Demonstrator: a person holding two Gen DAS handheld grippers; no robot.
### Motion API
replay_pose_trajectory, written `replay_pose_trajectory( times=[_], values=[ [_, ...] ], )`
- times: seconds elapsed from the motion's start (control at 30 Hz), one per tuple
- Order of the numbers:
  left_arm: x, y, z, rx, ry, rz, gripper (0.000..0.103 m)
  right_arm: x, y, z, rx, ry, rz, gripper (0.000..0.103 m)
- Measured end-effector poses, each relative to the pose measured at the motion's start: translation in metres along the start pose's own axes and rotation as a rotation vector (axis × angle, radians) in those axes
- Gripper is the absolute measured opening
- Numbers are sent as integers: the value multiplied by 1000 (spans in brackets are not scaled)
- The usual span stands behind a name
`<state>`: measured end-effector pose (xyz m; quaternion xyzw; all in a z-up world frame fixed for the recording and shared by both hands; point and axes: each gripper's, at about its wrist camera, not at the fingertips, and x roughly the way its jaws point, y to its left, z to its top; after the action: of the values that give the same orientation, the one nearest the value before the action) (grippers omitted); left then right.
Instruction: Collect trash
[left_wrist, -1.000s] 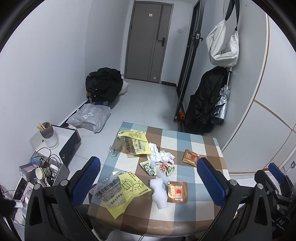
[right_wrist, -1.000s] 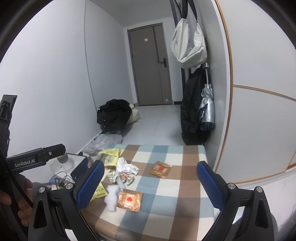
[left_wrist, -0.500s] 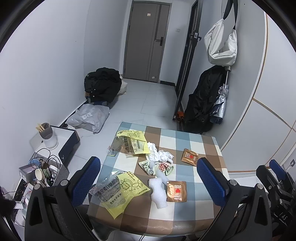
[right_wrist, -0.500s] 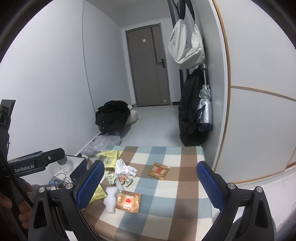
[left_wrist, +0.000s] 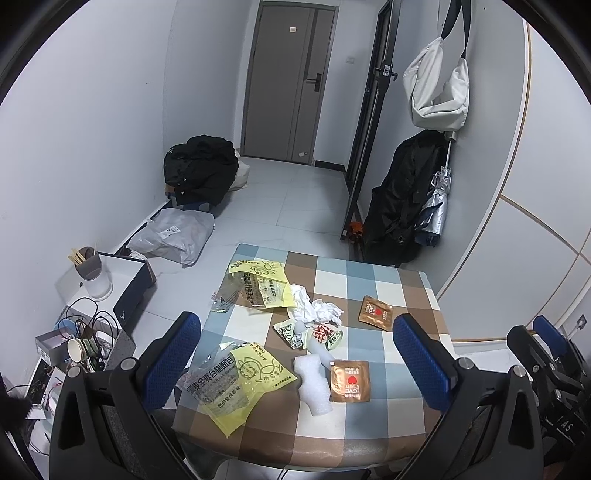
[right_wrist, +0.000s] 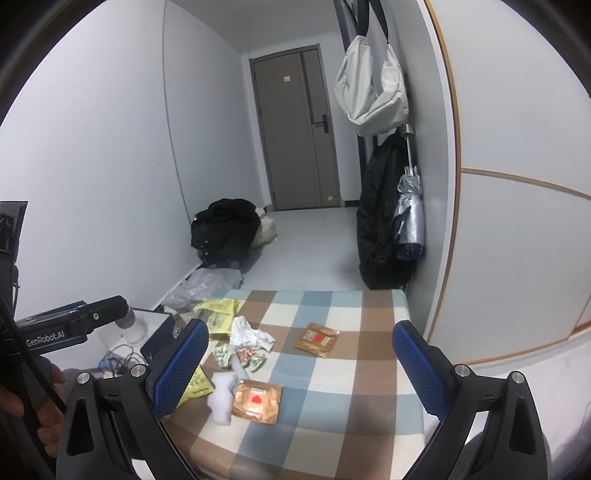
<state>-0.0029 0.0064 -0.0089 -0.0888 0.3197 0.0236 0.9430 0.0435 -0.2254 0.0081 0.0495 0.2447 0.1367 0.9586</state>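
Above the near edge of the bench (left_wrist: 373, 273), the left hand-held gripper (left_wrist: 295, 354) hangs with its blue-padded fingers (left_wrist: 173, 358) spread wide apart and nothing between them. The right hand-held gripper (right_wrist: 299, 365) is likewise wide apart and empty, off the bench's right side (its view catches a hand (right_wrist: 40, 402) gripping the other handle).

Trash lies scattered on the checked cloth. Nearest the left gripper are a yellow bread bag (left_wrist: 236, 373), a white foam piece (left_wrist: 314, 380) and, touching the foam, a brown sachet with a red heart (left_wrist: 350, 381). Beyond them sit small crumpled snack wrappers (left_wrist: 310, 332), then a crumpled white tissue (left_wrist: 314, 308). A second yellow bag (left_wrist: 258, 286) lies at the far left, and a second brown sachet (left_wrist: 375, 312) lies apart at the right.

Past the bench, a black coat (left_wrist: 402, 199) and a folded umbrella (left_wrist: 434, 210) hang on the wall under a white bag (left_wrist: 436, 92).
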Motion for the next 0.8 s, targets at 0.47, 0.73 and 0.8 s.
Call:
replay_pose_trajectory(
  times=[0.47,0.73,0.8],
  values=[
    [4,1,-2,8,14,-12,102,1,2,-1,3,-13,18,101],
    [23,15,-2,27,112,-79,102,13,3,-5,4,15,4,101],
    [32,22,-3,34,154,-101,102,19,3,-8,6,33,15,101]
  ],
)
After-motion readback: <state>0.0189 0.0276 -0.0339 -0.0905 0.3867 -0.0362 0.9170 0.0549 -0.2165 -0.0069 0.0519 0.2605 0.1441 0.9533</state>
